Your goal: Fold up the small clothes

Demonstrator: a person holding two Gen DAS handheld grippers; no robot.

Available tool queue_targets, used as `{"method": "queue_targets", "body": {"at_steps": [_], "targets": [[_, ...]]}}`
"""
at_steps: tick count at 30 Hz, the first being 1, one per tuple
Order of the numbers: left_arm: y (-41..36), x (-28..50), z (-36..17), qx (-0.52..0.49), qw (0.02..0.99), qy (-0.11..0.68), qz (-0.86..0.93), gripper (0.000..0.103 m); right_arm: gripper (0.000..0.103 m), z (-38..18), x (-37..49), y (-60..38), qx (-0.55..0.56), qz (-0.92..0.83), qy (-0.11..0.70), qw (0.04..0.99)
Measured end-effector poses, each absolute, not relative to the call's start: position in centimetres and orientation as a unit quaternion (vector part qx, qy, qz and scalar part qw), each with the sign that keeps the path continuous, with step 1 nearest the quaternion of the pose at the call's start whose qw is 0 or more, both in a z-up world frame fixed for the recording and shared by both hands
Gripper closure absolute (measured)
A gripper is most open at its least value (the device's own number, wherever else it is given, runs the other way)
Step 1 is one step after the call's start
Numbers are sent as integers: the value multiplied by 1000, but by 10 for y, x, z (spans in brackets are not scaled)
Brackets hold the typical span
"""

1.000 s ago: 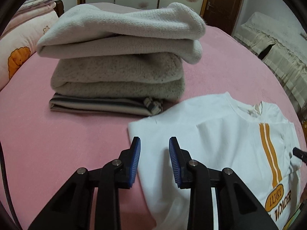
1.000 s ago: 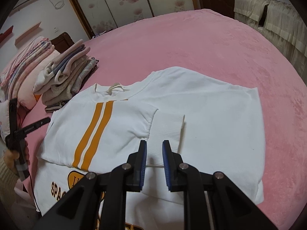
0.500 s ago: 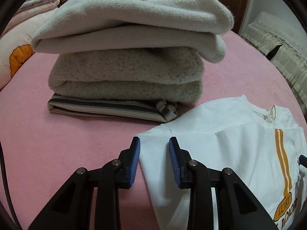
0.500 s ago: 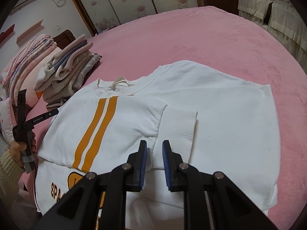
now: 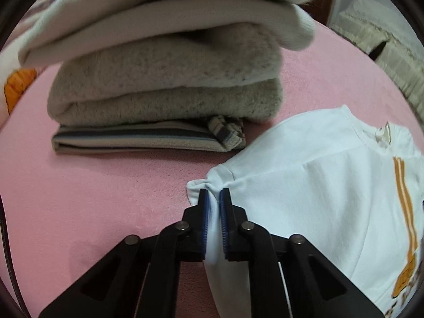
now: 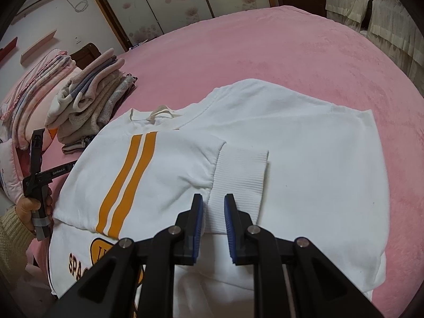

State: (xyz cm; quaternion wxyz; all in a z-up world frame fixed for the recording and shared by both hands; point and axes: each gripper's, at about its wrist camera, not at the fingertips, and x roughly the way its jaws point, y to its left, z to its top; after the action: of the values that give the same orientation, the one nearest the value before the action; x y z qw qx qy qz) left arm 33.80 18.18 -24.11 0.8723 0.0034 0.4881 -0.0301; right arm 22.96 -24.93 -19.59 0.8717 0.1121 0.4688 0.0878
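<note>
A white sweatshirt (image 6: 304, 153) with two orange stripes lies flat on the pink bed; it also shows in the left wrist view (image 5: 318, 190). One sleeve is folded across its chest, with the ribbed cuff (image 6: 238, 175) near the middle. My left gripper (image 5: 214, 193) is shut on the sweatshirt's left edge, white cloth pinched between its blue pads. It shows in the right wrist view (image 6: 37, 175) at the sweatshirt's left side. My right gripper (image 6: 213, 198) is open, its jaws either side of the ribbed cuff's near end.
A stack of folded grey and cream clothes (image 5: 164, 79) stands on the bed just beyond my left gripper, also in the right wrist view (image 6: 90, 100). Pink pillows (image 6: 31, 95) lie at the far left. A cream-draped piece of furniture (image 6: 384, 18) stands beyond the bed (image 6: 291, 53).
My left gripper moved forward to the sweatshirt's edge and shut on it. My right gripper opened slightly wider around the cuff.
</note>
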Motion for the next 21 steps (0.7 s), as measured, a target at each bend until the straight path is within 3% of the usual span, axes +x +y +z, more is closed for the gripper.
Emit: {"method": "queue_targets", "body": {"at_steps": [14,21], "targets": [[192,335,-200,82,893,442,-22,103,87,-196,228,-251,116,79,466,874],[207,339,-206,50,886,460,-24,102,86,-194,227,-250,110,77,467,874]]}}
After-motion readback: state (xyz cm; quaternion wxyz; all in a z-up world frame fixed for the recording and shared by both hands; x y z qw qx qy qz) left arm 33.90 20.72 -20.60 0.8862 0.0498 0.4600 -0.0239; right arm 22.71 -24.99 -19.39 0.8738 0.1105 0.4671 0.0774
